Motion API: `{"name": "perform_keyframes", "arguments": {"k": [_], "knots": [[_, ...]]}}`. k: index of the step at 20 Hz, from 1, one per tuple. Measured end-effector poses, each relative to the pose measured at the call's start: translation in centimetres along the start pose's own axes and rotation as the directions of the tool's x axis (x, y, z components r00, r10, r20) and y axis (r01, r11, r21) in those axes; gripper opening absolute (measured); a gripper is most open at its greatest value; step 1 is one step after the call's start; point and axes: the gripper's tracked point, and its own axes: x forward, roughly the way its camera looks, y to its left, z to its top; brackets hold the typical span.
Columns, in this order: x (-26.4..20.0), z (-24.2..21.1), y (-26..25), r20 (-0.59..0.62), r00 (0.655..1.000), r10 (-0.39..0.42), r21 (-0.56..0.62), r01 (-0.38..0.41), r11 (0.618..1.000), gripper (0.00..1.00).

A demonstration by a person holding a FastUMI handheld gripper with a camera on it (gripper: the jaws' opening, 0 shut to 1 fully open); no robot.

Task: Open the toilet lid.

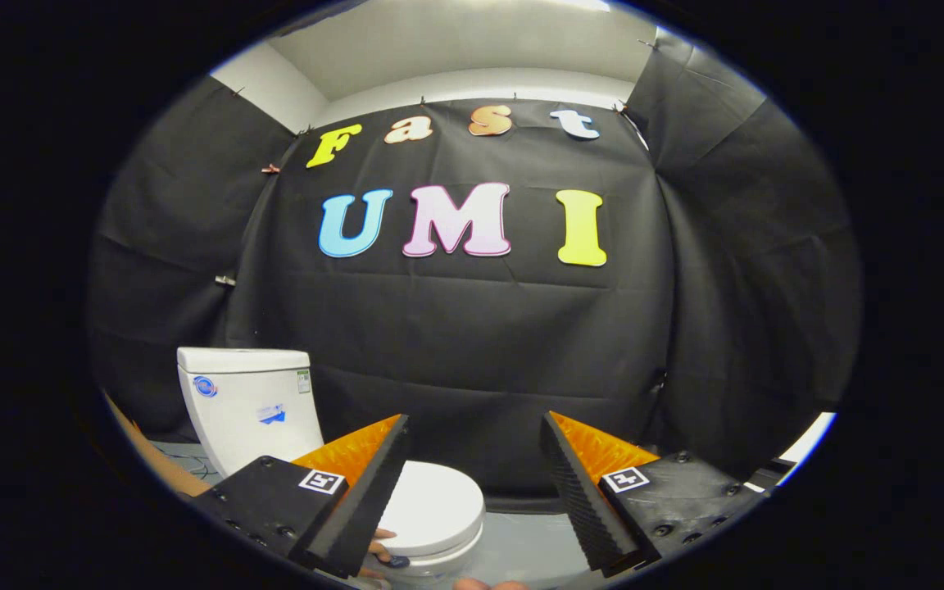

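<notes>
A white toilet stands low and to the left, its tank (249, 406) upright against the black cloth wall. The white lid (433, 508) lies flat and closed on the bowl, partly hidden behind my left finger (357, 500). My gripper (476, 492) is open, fingers spread wide with nothing between them. It hovers above and to the right of the toilet, with the lid just beyond the left finger. A person's fingers (380, 537) touch the bowl's near rim under the left finger.
Black cloth walls close in the booth on the back and both sides. A grey floor (521, 541) shows right of the toilet bowl. A tan surface (152, 459) edges in left of the tank, with a cable on the floor beside it.
</notes>
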Motion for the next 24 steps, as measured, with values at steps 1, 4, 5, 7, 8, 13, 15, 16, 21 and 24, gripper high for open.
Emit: {"name": "perform_keyframes", "arguments": {"k": [1, 4, 5, 7, 8, 13, 15, 16, 21, 24], "knots": [[-0.1, -0.1, 0.4, 0.0, 1.0, 0.01, -0.002, -0.01, 1.0, 0.98], [-0.5, 0.0, 1.7, 0.011, 0.999, 0.037, -0.038, -0.036, 0.999, 0.98], [-0.7, 0.2, 2.2, 0.018, 0.999, 0.046, -0.041, -0.046, 0.998, 0.98], [-0.9, 0.0, 3.5, 0.017, 0.997, 0.072, -0.032, -0.072, 0.997, 0.98], [-1.0, -0.2, 4.1, 0.019, 0.997, 0.079, -0.035, -0.079, 0.996, 0.98], [-0.9, -5.8, 5.3, -0.074, 0.995, 0.072, -0.051, -0.076, 0.996, 0.98], [-0.8, -9.9, 6.2, -0.207, 0.974, 0.092, 0.034, -0.087, 0.996, 0.98], [-0.9, -11.8, 6.4, -0.276, 0.956, 0.101, 0.103, -0.076, 0.992, 0.98], [-2.2, -22.0, 6.4, -0.55, 0.822, 0.148, 0.355, 0.07, 0.932, 0.98], [-2.7, -25.9, 6.0, -0.613, 0.769, 0.179, 0.443, 0.148, 0.884, 0.98]]}}
